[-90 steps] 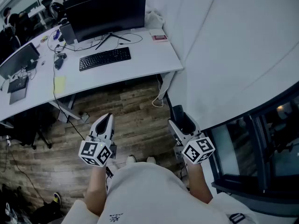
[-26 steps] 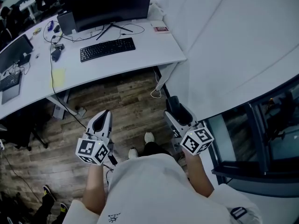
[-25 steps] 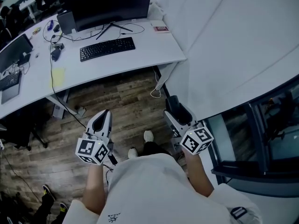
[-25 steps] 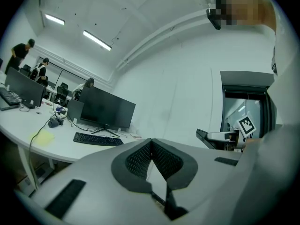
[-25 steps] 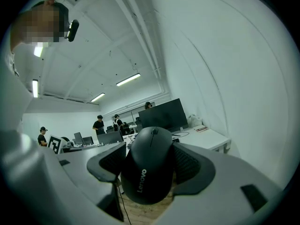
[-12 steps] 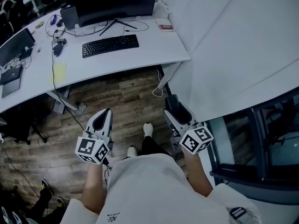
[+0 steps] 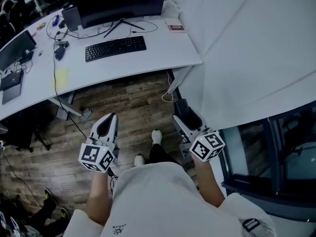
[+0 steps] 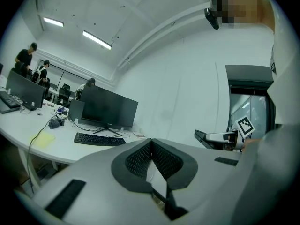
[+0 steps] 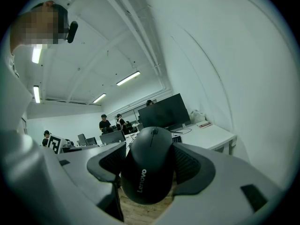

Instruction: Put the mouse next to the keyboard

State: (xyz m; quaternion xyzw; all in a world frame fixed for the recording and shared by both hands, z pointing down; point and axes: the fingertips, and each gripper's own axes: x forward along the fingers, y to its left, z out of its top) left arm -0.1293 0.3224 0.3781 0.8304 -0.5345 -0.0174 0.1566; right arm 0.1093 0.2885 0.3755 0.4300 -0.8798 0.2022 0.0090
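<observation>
Firmly, the right gripper (image 9: 150, 145) pinches the black mouse (image 9: 147, 172); the left gripper (image 8: 151, 143) has its jaws pressed together, with the keyboard (image 7: 115, 48) well ahead on the desk (image 7: 163, 56).

The mouse (image 9: 149, 172) is black with pale lettering. Your right tool (image 9: 150, 146) and left tool (image 8: 151, 144) are light grey with black dotted pads (image 8: 138, 161); their cubes (image 7: 97, 156) carry black-and-white square markers. At upper left, the keyboard (image 7: 115, 49) and monitor (image 7: 118, 1) are black, your bench (image 7: 158, 58) white, a note (image 7: 62, 76) yellow. The floor (image 7: 128, 107) is brown planks.
</observation>
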